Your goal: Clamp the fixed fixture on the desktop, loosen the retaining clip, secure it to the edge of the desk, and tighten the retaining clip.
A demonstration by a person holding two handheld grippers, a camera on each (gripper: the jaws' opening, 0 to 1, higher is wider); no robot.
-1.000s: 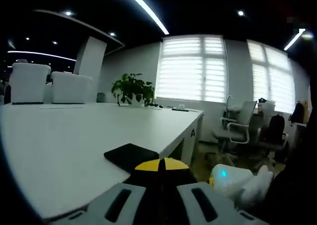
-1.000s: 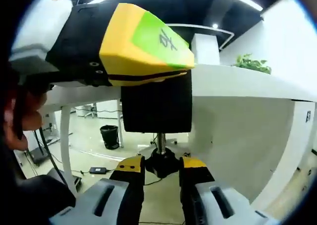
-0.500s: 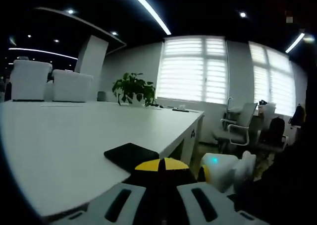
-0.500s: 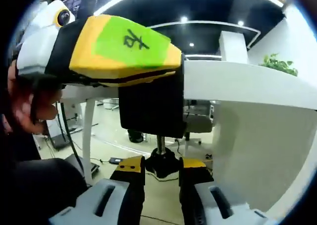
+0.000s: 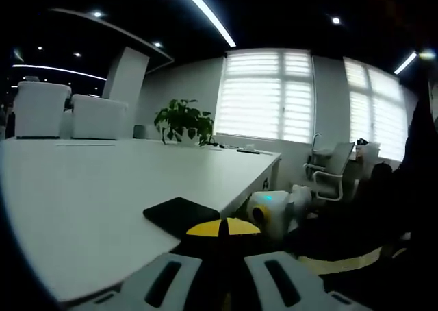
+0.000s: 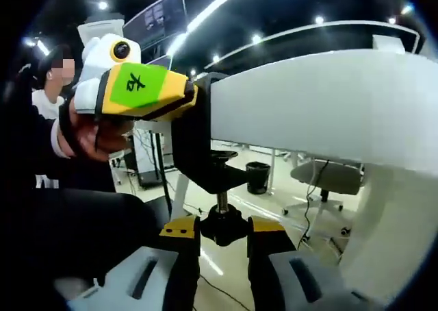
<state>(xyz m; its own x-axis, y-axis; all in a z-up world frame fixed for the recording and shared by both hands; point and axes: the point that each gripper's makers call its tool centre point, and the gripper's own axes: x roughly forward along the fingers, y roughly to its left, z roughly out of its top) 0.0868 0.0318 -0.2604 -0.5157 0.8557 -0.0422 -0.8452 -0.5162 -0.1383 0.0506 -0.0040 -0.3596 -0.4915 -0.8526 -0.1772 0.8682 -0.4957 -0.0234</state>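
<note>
Currently black clamp [image 6: 205,153] straddles near desk [image 6: 321,105] edge; left gripper [image 6: 147,92] jaws squeezed on its top, right gripper [image 6: 224,237] jaws pinched on screw knob [image 6: 222,225] underneath. Risk: knob slipping, leaving clamp loose, tilted.

Honestly a lot is hard to make out here. In the left gripper view the left gripper [image 5: 220,273] has its jaws cut off by the bottom edge, and whatever sits between them is just dark. The black clamp [image 5: 181,214] on the desk [image 5: 82,188] edge only shows its top pad; the rest drops out of sight below the tabletop. Small items [image 5: 248,150] at the far end are too tiny to tell. In the right gripper view, the knob [image 6: 222,225] is partly hidden between the yellow tips of the right gripper [image 6: 223,237].
</note>
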